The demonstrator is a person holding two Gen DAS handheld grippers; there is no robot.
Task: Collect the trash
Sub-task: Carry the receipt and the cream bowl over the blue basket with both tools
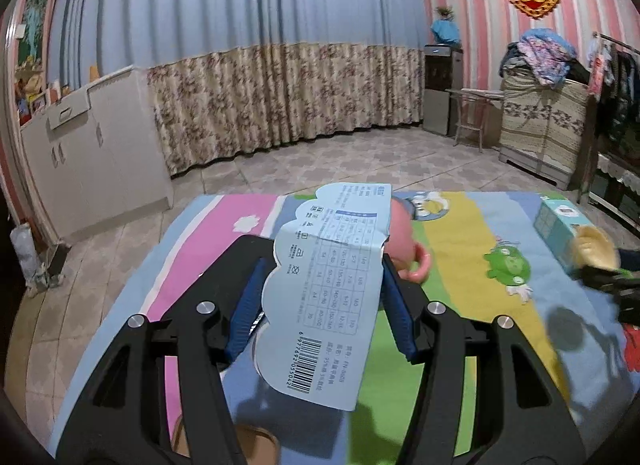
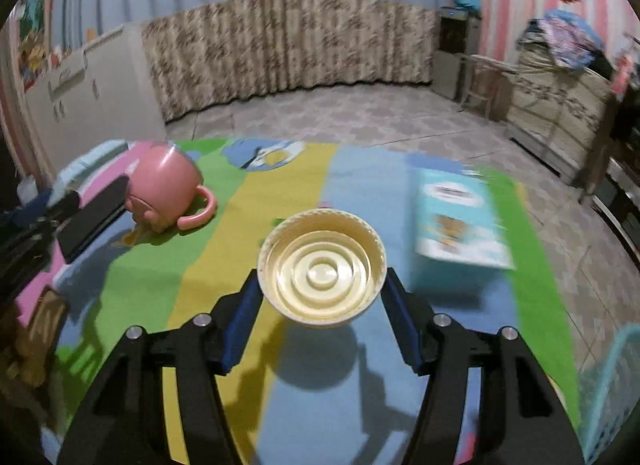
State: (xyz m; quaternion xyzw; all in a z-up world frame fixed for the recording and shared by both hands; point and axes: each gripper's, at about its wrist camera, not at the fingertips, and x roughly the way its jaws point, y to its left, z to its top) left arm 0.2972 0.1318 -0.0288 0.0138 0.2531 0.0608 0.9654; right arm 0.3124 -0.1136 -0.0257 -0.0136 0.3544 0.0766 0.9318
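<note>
The right gripper (image 2: 322, 293) was clamped on a cream, ridged plastic lid (image 2: 322, 267), lifted above the striped cartoon mat (image 2: 224, 249). The left gripper (image 1: 320, 285) pinched a pale blue printed paper tag (image 1: 332, 285) by its edges. The thin tag could buckle and slip; the round lid might squirt free if tilted.

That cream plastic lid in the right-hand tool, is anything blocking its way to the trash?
No bin shows in either view, so the path cannot be judged. The cream round plastic lid sits gripped between the right gripper's blue fingers, lifted above the striped cartoon mat, with nothing touching it.
</note>
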